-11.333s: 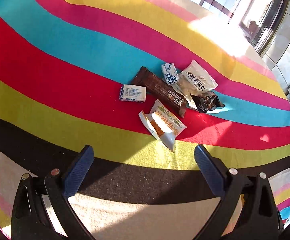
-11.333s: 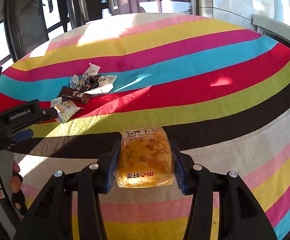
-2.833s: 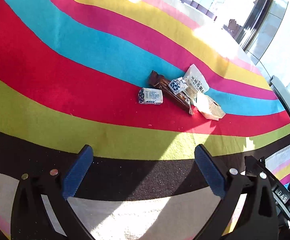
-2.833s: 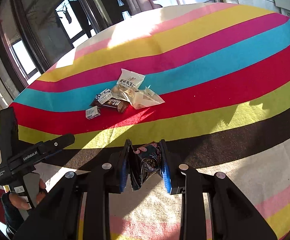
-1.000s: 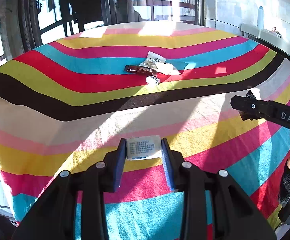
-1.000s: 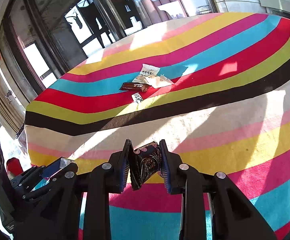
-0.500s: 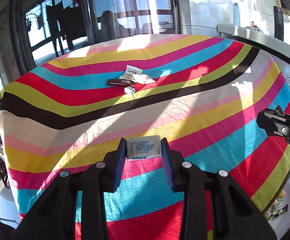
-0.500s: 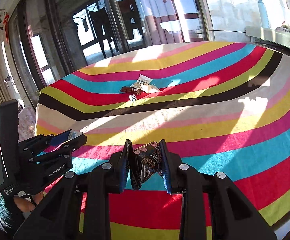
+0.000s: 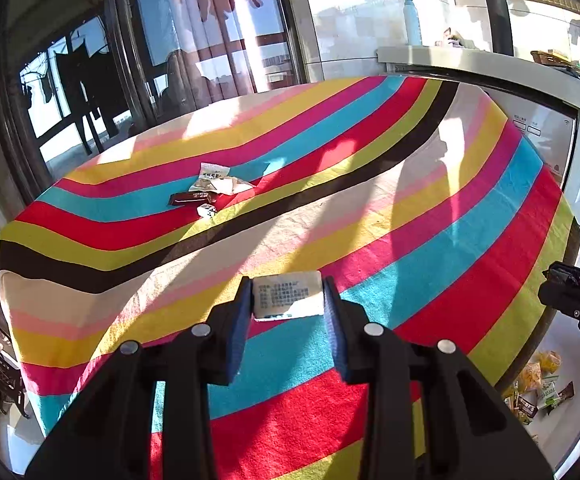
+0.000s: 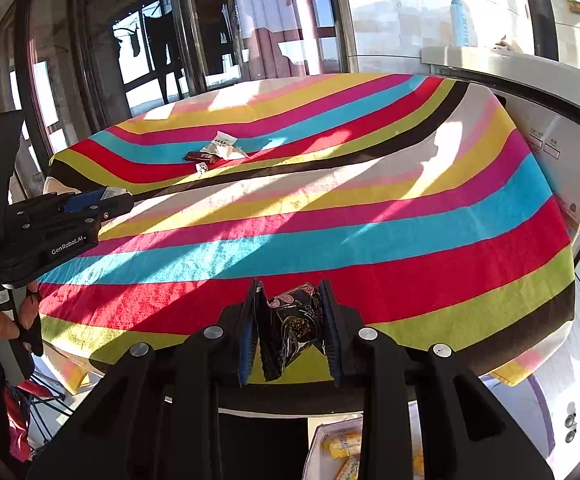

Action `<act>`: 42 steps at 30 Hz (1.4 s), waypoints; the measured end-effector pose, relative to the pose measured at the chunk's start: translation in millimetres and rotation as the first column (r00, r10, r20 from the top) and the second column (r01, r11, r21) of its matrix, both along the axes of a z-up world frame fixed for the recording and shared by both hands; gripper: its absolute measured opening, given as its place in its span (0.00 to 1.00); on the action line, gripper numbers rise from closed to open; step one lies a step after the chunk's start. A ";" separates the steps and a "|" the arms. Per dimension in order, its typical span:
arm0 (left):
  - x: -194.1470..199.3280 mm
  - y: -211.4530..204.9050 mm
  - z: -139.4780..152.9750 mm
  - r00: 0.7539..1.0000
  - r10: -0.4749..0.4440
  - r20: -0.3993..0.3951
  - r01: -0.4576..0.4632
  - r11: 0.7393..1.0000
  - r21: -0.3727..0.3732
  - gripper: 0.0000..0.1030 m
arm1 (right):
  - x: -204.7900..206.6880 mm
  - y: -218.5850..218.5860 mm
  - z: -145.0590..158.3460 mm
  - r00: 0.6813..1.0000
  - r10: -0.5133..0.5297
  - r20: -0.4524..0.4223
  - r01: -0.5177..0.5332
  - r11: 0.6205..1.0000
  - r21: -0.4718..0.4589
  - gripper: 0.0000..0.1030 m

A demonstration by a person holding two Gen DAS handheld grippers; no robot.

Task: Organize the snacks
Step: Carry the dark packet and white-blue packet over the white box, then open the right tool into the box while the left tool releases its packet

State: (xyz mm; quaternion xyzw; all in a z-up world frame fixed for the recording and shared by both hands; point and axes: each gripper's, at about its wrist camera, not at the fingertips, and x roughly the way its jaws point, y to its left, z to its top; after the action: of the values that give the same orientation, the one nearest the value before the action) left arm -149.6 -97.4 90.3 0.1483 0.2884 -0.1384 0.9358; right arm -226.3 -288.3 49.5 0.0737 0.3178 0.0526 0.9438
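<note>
Left gripper [image 9: 288, 308] tilted down clamping white packet [image 9: 287, 295]

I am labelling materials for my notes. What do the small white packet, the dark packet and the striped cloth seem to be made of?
White packet: probably matte plastic film or paper, flat with printed text. Dark packet: likely glossy plastic foil, creased and shiny. Striped cloth: woven fabric, fuzzy, without shine.

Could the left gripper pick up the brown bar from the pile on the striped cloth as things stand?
Probably not. The left gripper is shut on a white packet, and the brown bar lies far across the striped cloth. Nothing blocks the way.
</note>
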 end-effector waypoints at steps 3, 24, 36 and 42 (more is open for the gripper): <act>-9.3 -18.6 -0.2 0.999 -0.041 0.005 0.041 0.999 0.023 0.34 | -15.8 -19.4 -9.6 0.999 -0.041 -0.019 0.042 0.999 0.009 0.27; -98.6 -168.1 -34.4 0.912 -0.407 -0.053 0.409 0.891 0.197 0.34 | -116.6 -131.7 -74.7 0.932 -0.335 -0.138 0.345 0.937 0.052 0.27; -135.8 -215.7 -73.0 0.795 -0.552 -0.251 0.590 0.800 0.110 0.34 | -143.1 -158.7 -96.8 0.892 -0.414 -0.182 0.433 0.898 0.081 0.27; -137.0 -216.4 -83.6 0.713 -0.617 -0.333 0.642 0.766 -0.043 0.36 | -146.3 -165.7 -95.1 0.887 -0.427 -0.178 0.447 0.889 0.099 0.32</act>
State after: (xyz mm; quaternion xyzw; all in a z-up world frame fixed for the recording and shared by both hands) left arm -286.6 -313.9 6.7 0.2477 0.3769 -0.4601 0.7648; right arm -372.6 -454.0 -45.6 0.2121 0.3590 -0.1455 0.8972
